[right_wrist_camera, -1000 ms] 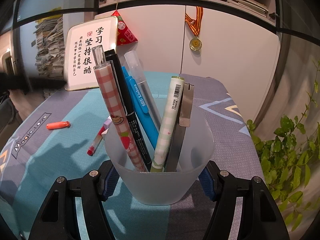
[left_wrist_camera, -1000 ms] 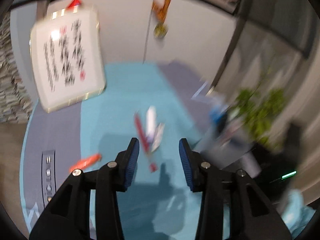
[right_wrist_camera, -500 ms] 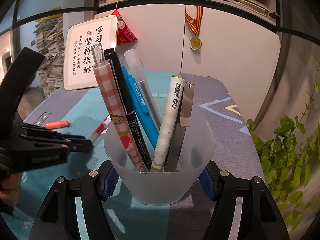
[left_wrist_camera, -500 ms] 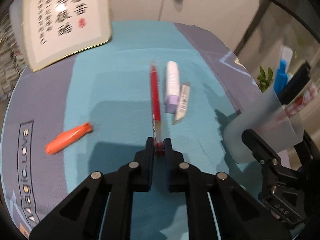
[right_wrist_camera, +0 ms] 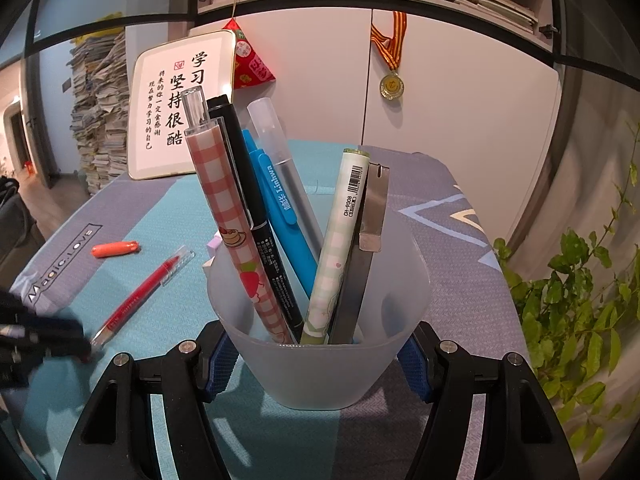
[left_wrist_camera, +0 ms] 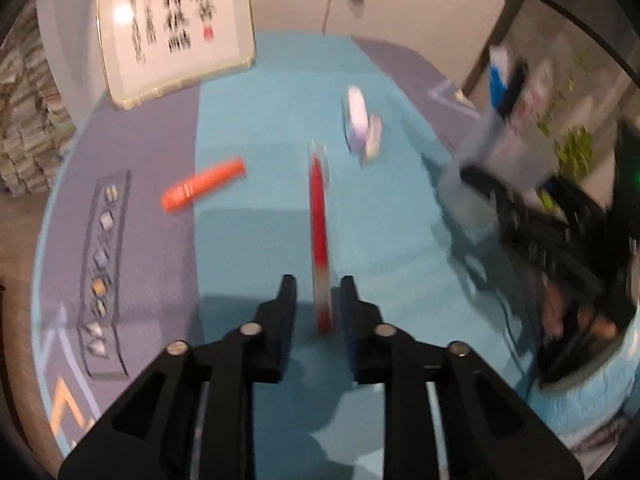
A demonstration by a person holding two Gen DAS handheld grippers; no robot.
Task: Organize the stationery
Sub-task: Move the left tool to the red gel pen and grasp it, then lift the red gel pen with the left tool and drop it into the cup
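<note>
An orange marker [right_wrist_camera: 115, 249] is lying on the blue and grey table mat [right_wrist_camera: 168, 208] at the far left, apart from the rest. Just right of it, a red pen [left_wrist_camera: 319, 216] is resting on the mat, its near end sitting between the narrowly parted jaws of the left gripper [left_wrist_camera: 317, 294], which have just been opening; the pads are not pressing it. Beyond the pen, a lilac eraser [left_wrist_camera: 356, 116] is lying near a small white piece. Further right, the right gripper [right_wrist_camera: 316, 356] is clamping a frosted pen cup [right_wrist_camera: 320, 364], which is holding a checked pen [right_wrist_camera: 236, 216], a black pen [right_wrist_camera: 256, 216], a blue pen [right_wrist_camera: 280, 204] and others upright.
</note>
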